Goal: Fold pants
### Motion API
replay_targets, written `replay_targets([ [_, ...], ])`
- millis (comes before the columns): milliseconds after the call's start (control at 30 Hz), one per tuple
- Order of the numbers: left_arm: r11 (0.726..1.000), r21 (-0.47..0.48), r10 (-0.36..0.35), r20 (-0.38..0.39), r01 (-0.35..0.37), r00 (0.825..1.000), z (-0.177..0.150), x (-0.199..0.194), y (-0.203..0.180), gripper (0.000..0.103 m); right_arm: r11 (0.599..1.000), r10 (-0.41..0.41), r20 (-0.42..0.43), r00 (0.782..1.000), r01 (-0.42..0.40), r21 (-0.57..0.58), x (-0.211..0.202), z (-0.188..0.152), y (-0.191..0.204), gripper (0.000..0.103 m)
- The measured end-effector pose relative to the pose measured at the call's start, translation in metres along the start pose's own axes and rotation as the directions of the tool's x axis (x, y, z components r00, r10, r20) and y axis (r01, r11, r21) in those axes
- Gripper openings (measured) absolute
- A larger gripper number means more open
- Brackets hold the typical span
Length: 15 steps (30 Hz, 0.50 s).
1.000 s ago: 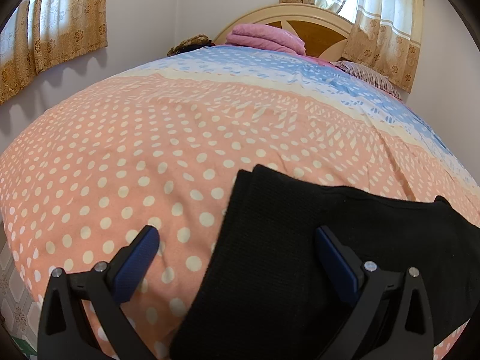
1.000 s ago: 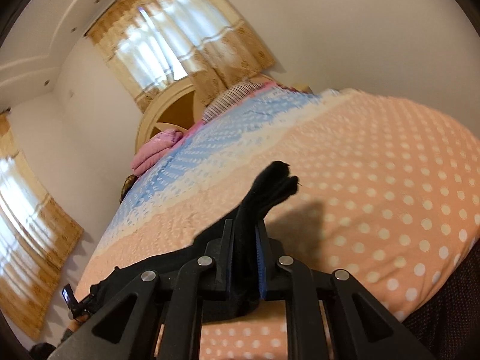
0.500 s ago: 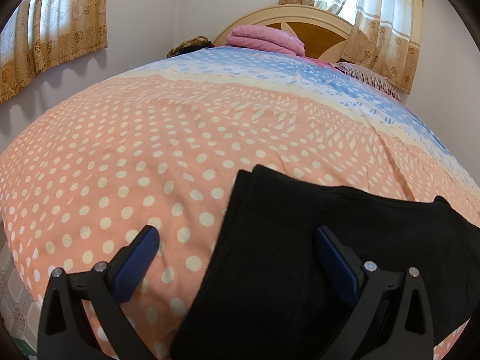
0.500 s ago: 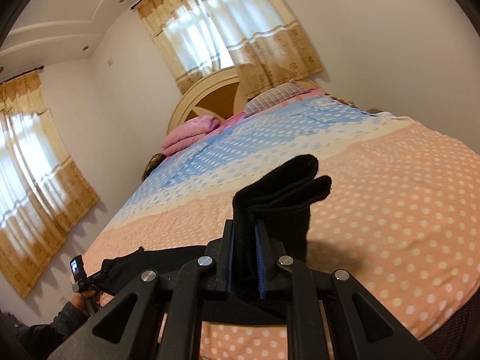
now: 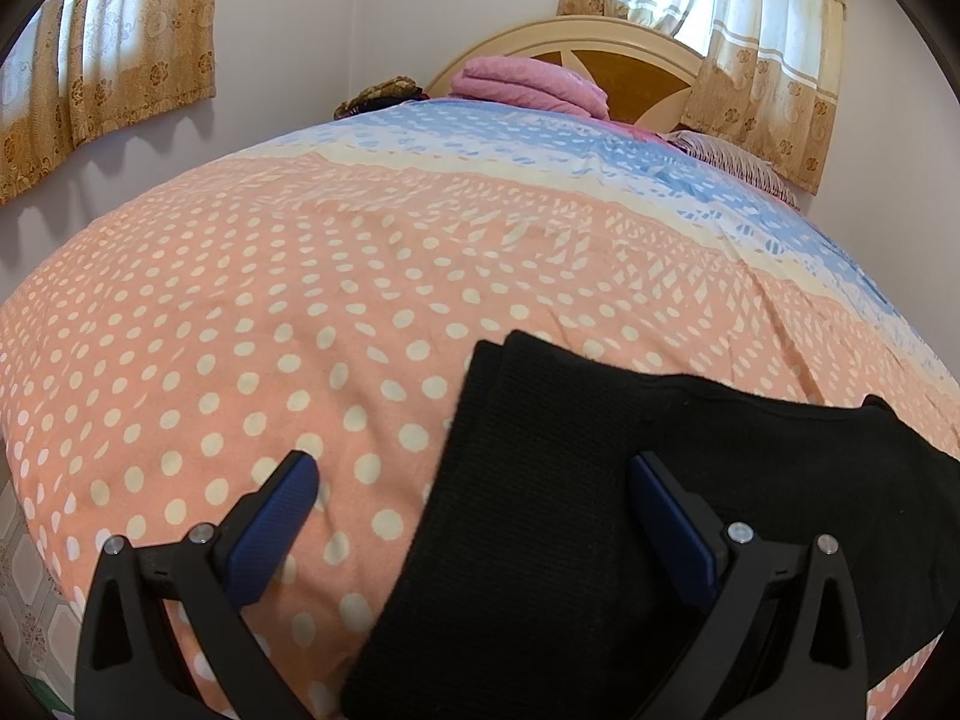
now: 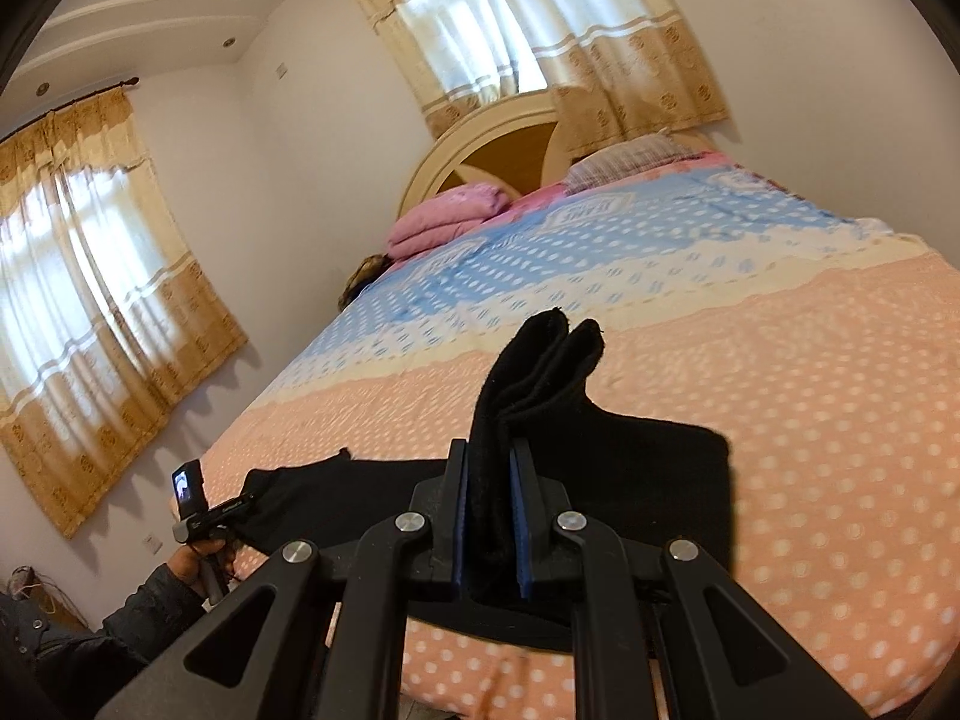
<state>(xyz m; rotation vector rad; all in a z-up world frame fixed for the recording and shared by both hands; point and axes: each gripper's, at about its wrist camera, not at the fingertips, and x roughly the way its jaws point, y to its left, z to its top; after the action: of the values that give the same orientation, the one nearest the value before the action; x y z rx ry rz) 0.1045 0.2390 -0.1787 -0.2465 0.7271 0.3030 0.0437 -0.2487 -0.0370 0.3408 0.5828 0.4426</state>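
Black pants lie on the peach dotted bedspread at its near edge. My left gripper hovers open over their left end, one blue pad above the bedspread and the other pad above the black cloth. In the right wrist view my right gripper is shut on a bunched end of the pants, which sticks up past the pads. Beyond it the pants rest doubled over on the bed.
A folded pink blanket and a pillow sit by the headboard. Curtained windows stand on two walls. A sleeved hand holds the other gripper's handle at the bed's left edge.
My right gripper has carried the pinched end of the pants sideways across the bed and rolled more level. More of the doubled cloth now shows below it. The left gripper has not moved.
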Motion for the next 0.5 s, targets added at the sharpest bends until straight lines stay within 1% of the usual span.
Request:
replay_targets([
  [267, 1.0, -0.024, 0.004, 0.02, -0.003, 1.0, -0.001, -0.006, 0.003, 0.103, 0.998, 0.056, -0.056, 0.997, -0.057, -0.01, 0.036, -0.008, 0.027, 0.012],
  [433, 1.0, 0.002, 0.004, 0.016, -0.004, 1.0, -0.001, -0.004, -0.002, 0.103, 0.995, 0.093, -0.087, 0.992, -0.096, -0.032, 0.062, -0.009, 0.048, 0.012],
  [500, 1.0, -0.008, 0.012, 0.028, -0.012, 1.0, 0.0, -0.008, -0.002, 0.103, 0.994, 0.095, -0.099, 0.99, -0.101, -0.05, 0.072, -0.011, 0.056, 0.012],
])
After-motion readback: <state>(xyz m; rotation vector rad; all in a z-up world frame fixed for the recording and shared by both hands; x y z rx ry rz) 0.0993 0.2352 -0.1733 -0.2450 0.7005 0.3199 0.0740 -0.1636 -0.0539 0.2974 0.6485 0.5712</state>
